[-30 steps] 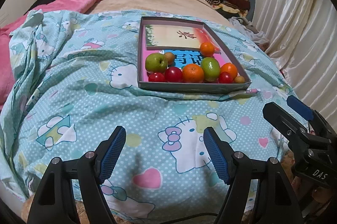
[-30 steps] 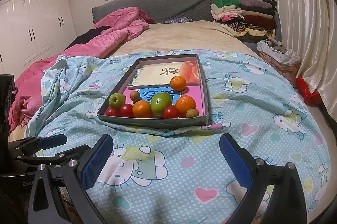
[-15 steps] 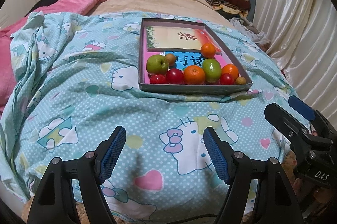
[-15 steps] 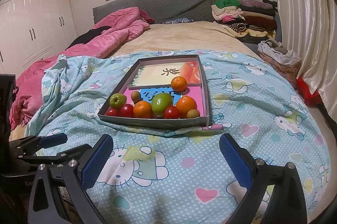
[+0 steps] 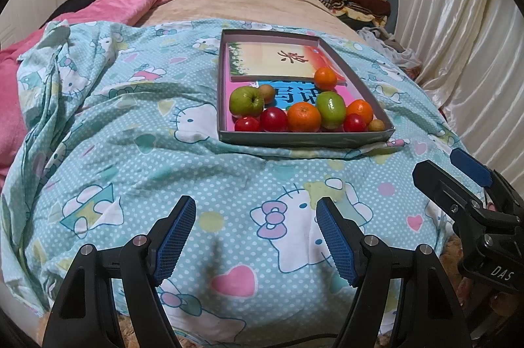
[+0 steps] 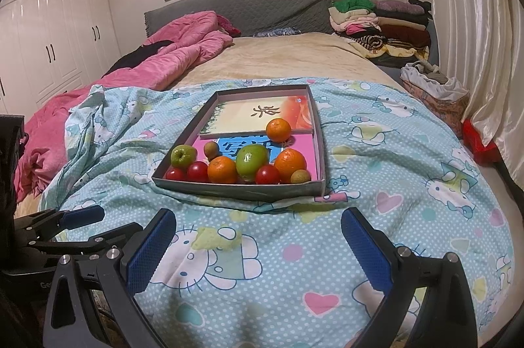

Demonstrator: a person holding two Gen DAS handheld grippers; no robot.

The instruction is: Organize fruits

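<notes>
A shallow grey box (image 5: 304, 140) (image 6: 242, 189) lies on a blue cartoon-print bedsheet (image 5: 163, 168). Fruit crowds its near end: a green apple (image 5: 245, 100), a second green fruit (image 5: 330, 105) (image 6: 252, 161), three oranges (image 5: 304, 118) (image 6: 278, 129), red tomatoes (image 5: 273, 119) (image 6: 197, 172) and small brown fruits (image 5: 376, 125). Two printed cards (image 5: 281, 63) line the box floor. My left gripper (image 5: 255, 210) hovers open over the sheet, well short of the box, nothing between its blue pads. My right gripper (image 6: 258, 223) is likewise open and empty; it also shows in the left wrist view (image 5: 458, 171).
A pink quilt (image 6: 183, 53) is heaped at the left of the bed. Folded clothes (image 6: 380, 20) are stacked at the far right by the grey headboard. A cream curtain (image 5: 465, 20) hangs along the right side. White wardrobes (image 6: 49, 46) stand at the left.
</notes>
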